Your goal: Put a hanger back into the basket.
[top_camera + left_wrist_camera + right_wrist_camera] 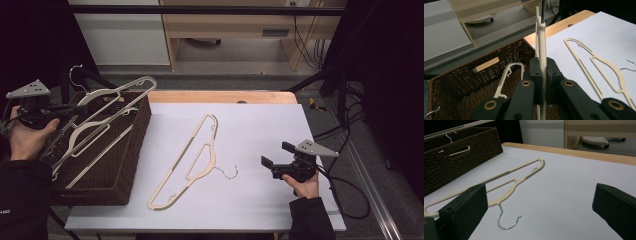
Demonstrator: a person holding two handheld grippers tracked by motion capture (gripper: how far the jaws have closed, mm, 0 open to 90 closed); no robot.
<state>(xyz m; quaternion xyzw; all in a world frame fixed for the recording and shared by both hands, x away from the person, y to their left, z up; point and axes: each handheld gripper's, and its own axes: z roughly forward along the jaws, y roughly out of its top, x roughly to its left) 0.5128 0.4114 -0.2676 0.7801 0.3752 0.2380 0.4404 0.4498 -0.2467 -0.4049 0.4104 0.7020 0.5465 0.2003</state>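
Note:
My left gripper (67, 111) hangs over the brown wicker basket (134, 150) at the left, shut on a cream plastic hanger (122, 89) that is raised above the rim. The left gripper view has that hanger (541, 42) edge-on, pinched between the pads of the left gripper (542, 73). Another cream hanger (192, 155) with a wire hook lies flat in the middle of the white mat (260, 120). At the right my right gripper (276, 154) stands open just above the mat, pointing toward that hanger (511, 187); nothing is between the right gripper's (540, 195) pads.
Several more hangers (85, 135) lie in the basket (461, 77). The wooden table edge (220, 96) runs behind the mat. Beyond it are the floor and a light wooden cabinet (230, 25). Cables (345, 195) trail off the table's right side.

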